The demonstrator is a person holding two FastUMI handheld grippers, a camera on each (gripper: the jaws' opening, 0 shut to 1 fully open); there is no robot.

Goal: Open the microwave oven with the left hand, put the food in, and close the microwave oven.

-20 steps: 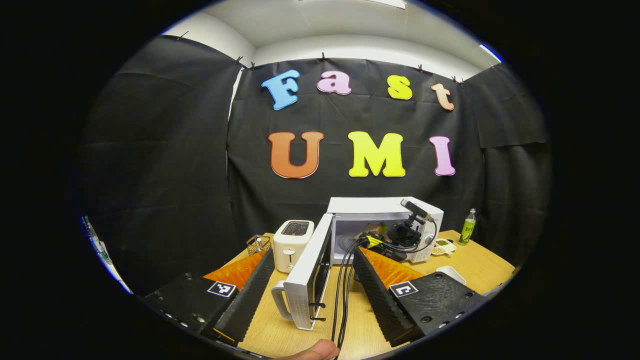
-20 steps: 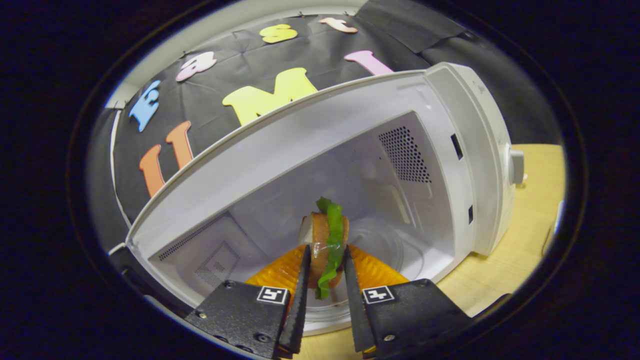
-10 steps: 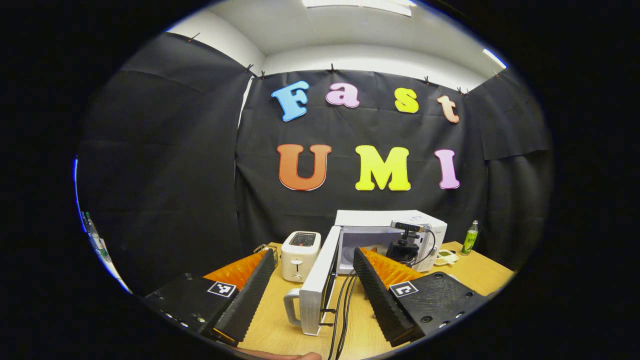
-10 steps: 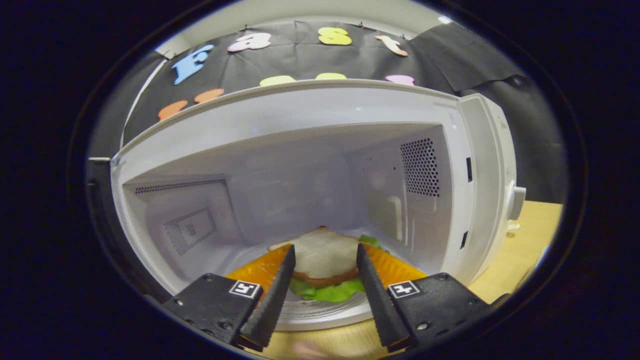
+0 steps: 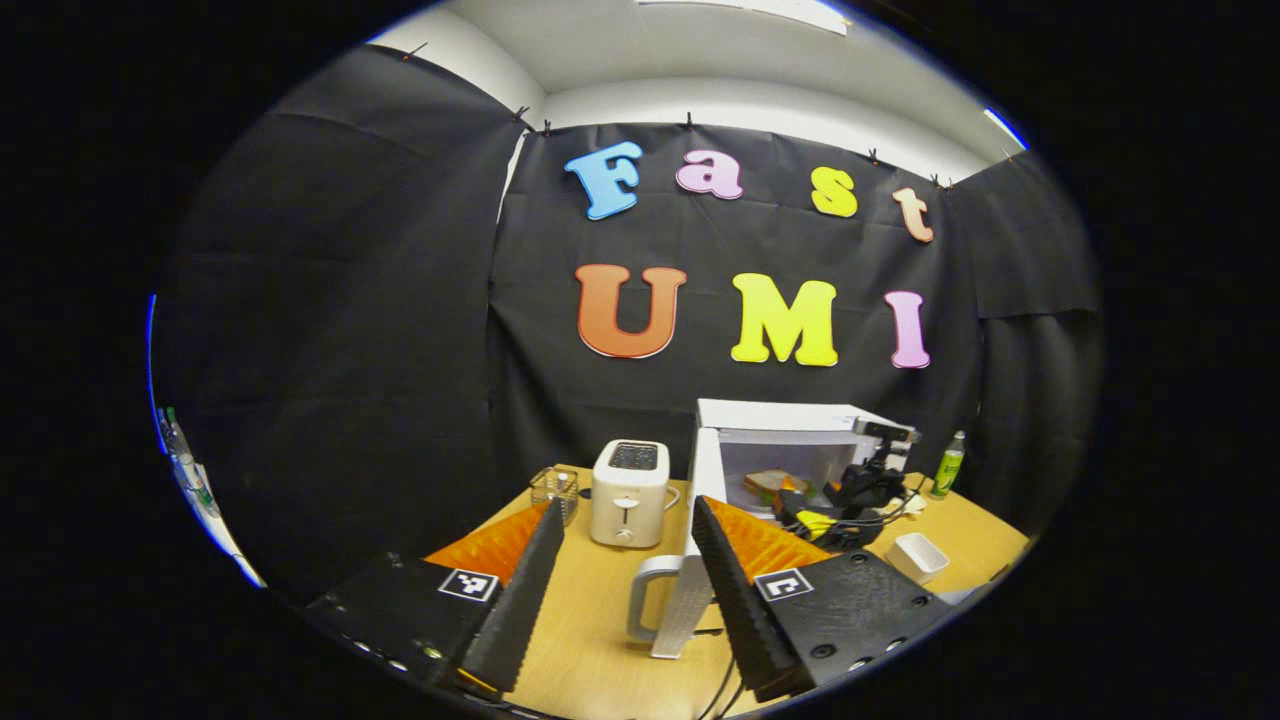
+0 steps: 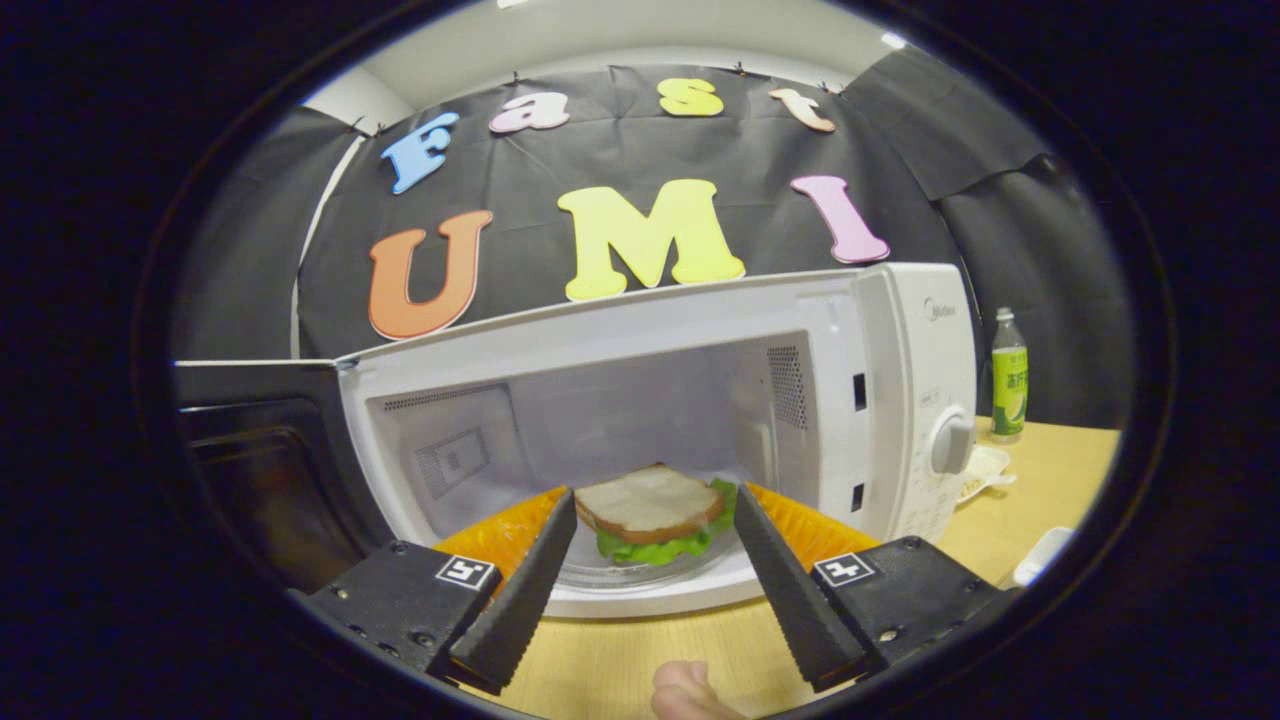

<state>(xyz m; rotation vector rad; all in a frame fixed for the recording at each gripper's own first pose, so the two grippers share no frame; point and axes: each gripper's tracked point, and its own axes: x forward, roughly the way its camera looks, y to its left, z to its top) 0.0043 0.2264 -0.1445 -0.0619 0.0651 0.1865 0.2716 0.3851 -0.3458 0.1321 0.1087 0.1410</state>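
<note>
The white microwave (image 6: 905, 400) stands with its door (image 6: 260, 470) swung wide to the left. A sandwich (image 6: 650, 505) of bread and green lettuce lies flat on the glass turntable inside. My right gripper (image 6: 655, 495) is open just outside the cavity, with its fingers apart on either side of the sandwich and not touching it. In the left gripper view the microwave (image 5: 790, 425) is at the back right, and its door (image 5: 690, 590) is edge-on with the handle toward me. My left gripper (image 5: 627, 503) is open and empty in front of the door. The right gripper (image 5: 850, 495) is by the opening.
A white toaster (image 5: 630, 480) and a small wire basket (image 5: 555, 485) stand left of the microwave. A green bottle (image 6: 1008, 375) and a small dish (image 6: 985, 470) are to its right. A white dish (image 5: 915, 555) lies nearer the table's front. A thumb (image 6: 685, 690) shows below.
The right gripper opened and let go of the sandwich, which now lies flat on the turntable. It then drew back out of the cavity. The left gripper shifted to the left of the door.
</note>
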